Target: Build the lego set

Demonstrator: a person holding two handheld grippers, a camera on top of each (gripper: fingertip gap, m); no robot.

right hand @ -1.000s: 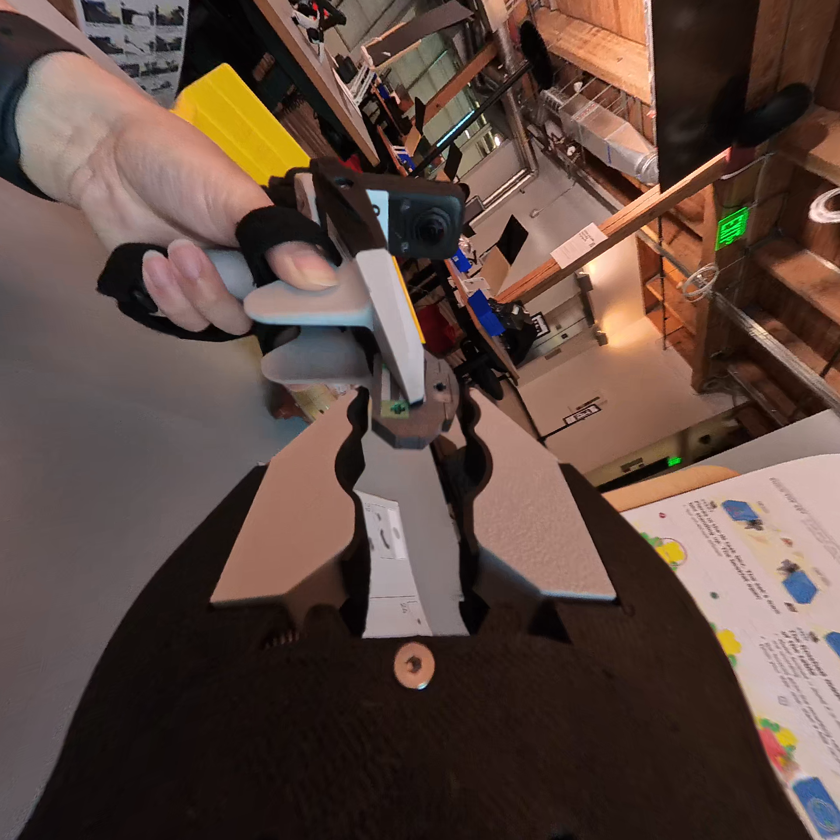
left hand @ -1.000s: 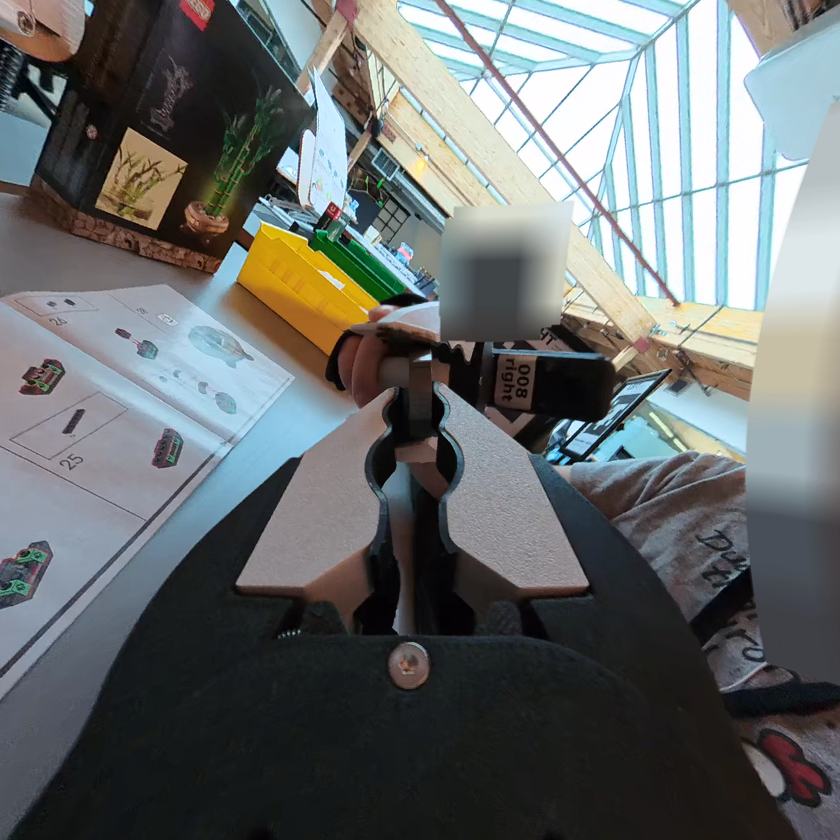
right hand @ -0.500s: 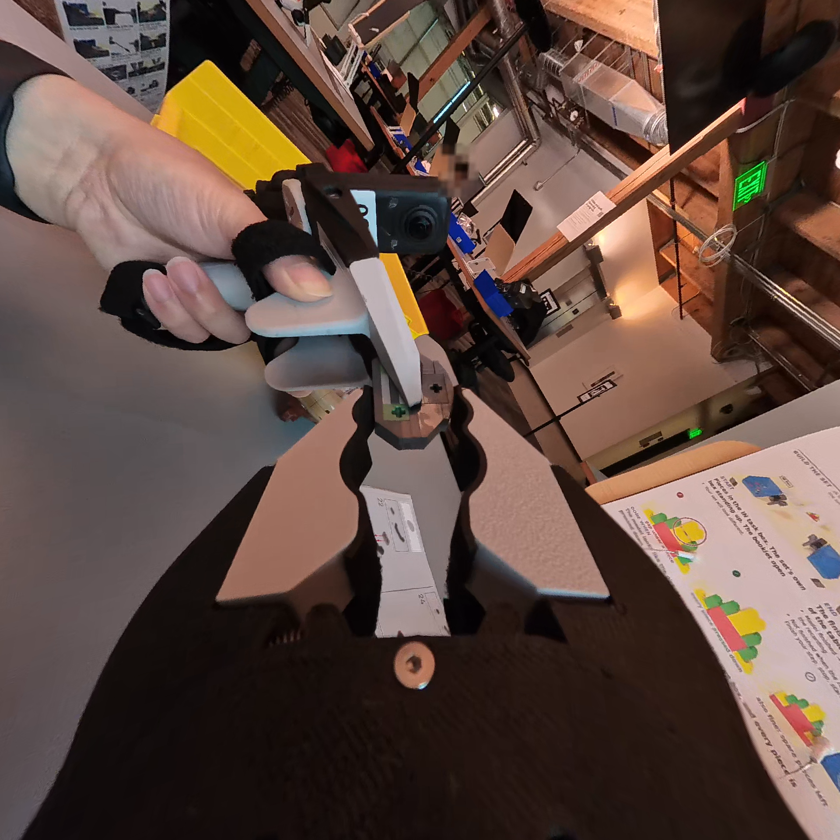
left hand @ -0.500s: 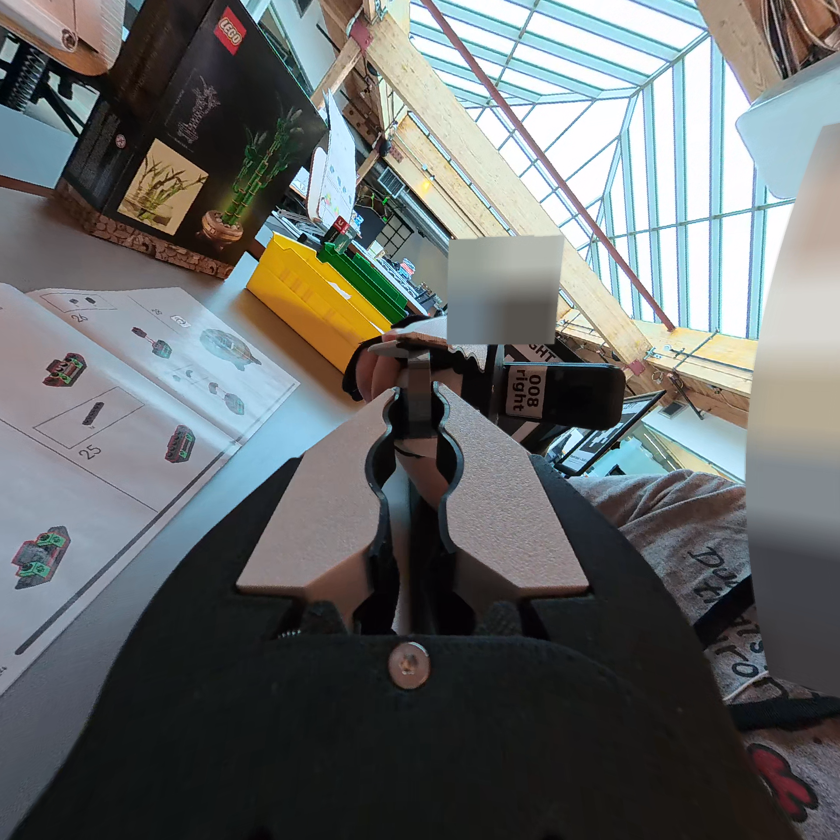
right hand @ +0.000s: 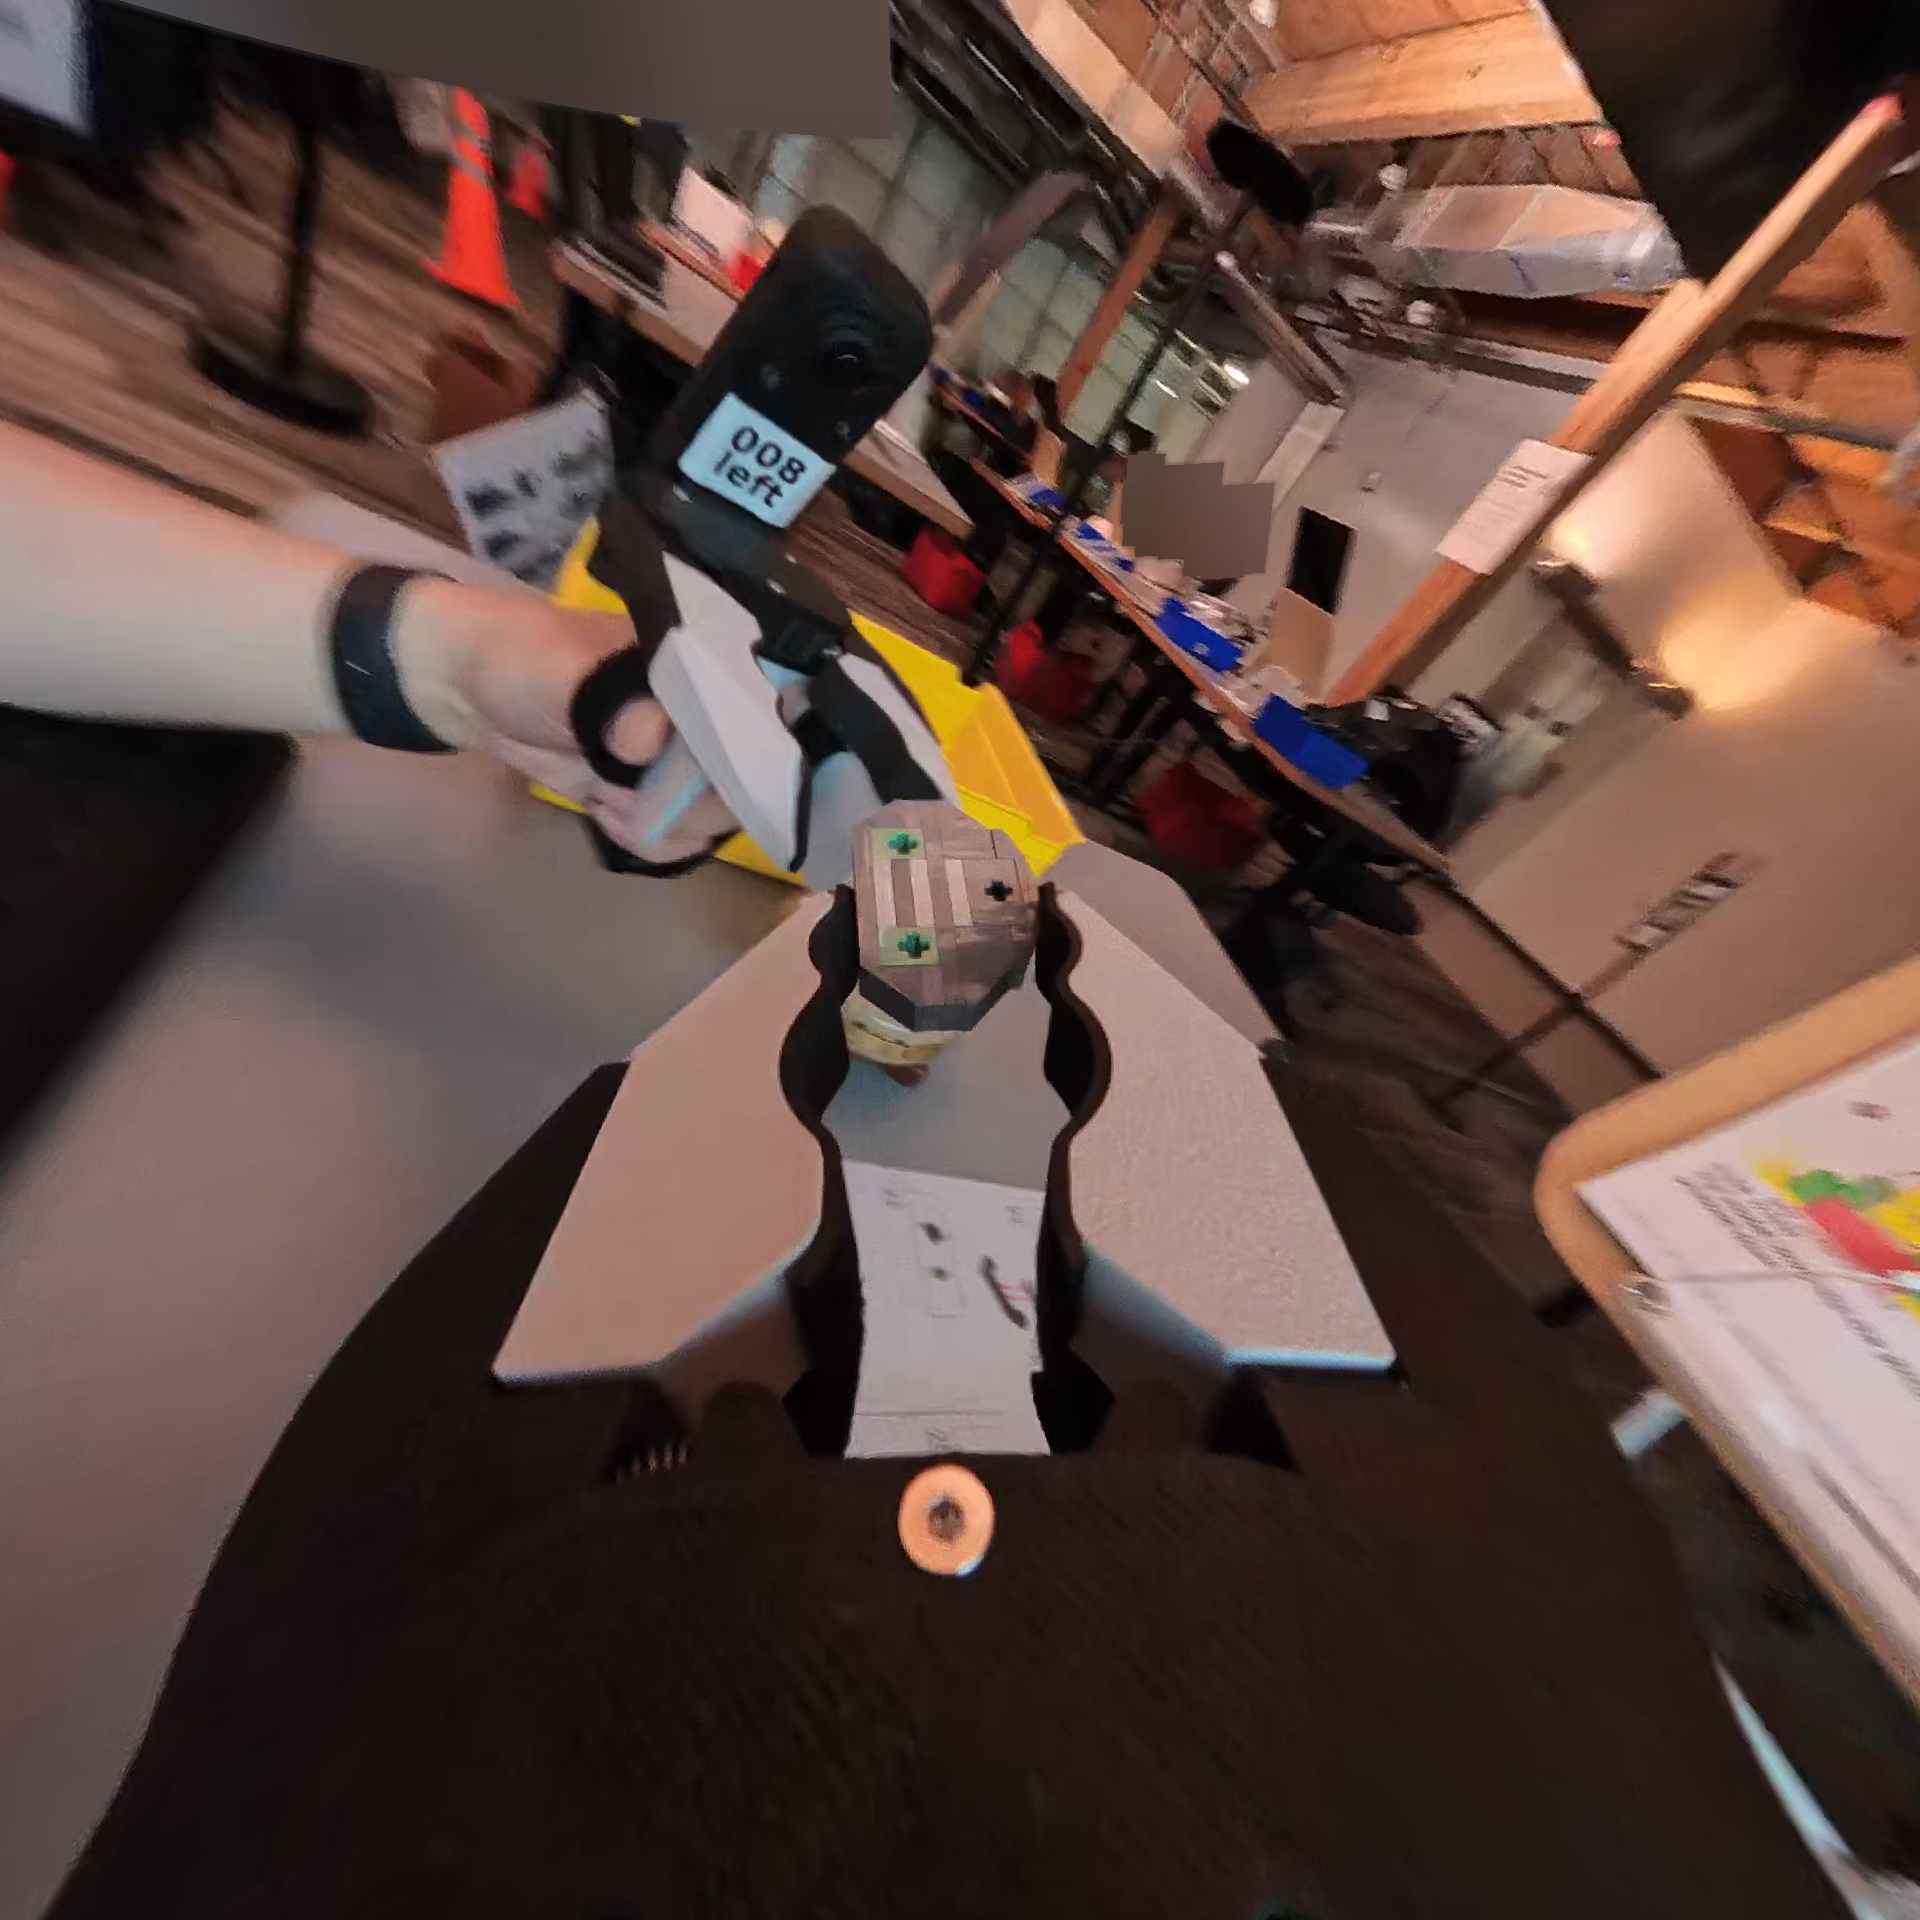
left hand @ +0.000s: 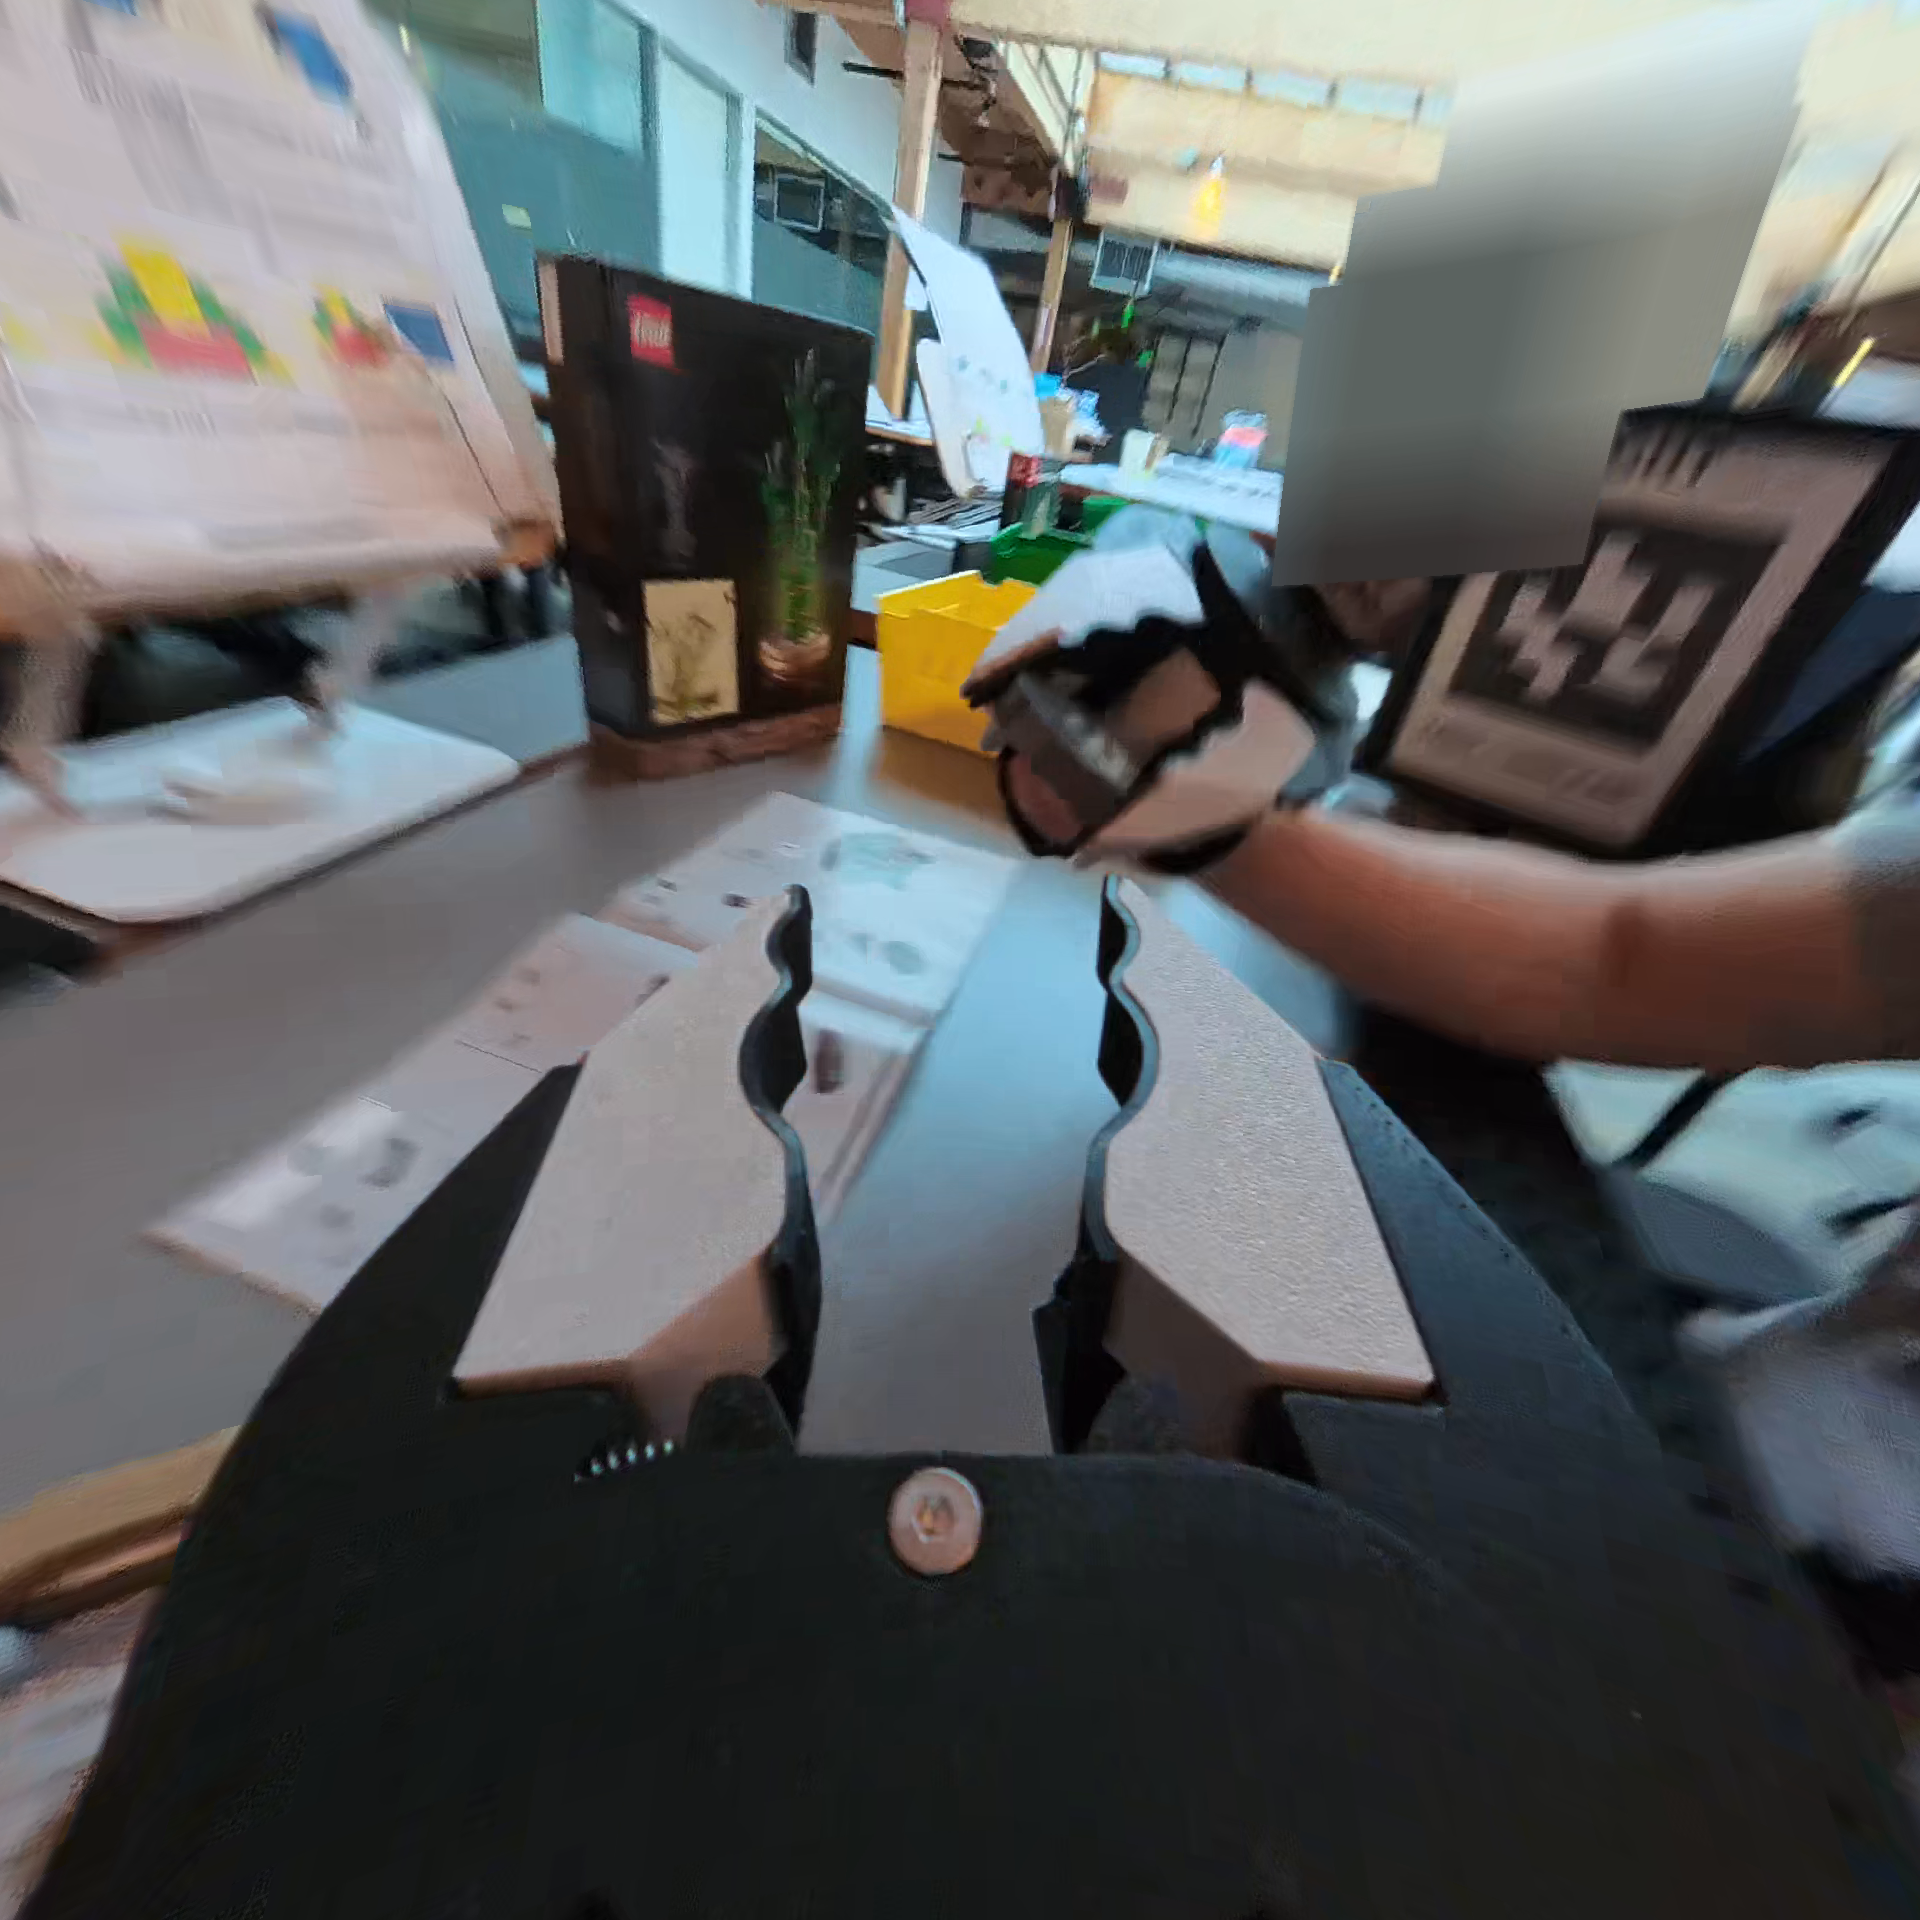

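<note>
My right gripper is shut on a small brown lego assembly with green and black cross holes on top, held above the grey table. My left gripper is open and empty, with its jaws wide apart over the table and the open instruction booklet. In the left wrist view the right gripper is ahead and to the right in a gloved hand, with the brown piece in it. In the right wrist view the left gripper is just behind and left of the assembly, apart from it.
The dark lego box stands at the back with a yellow bin to its right. A white tray lies at the left. A board with a coloured sheet is at the right. The booklet also lies under my right gripper. My left and right fingertips are right by each other.
My left gripper has let go, opened wide and drawn back from the assembly. Both views have swung down toward the table. My right gripper still holds the brown assembly.
</note>
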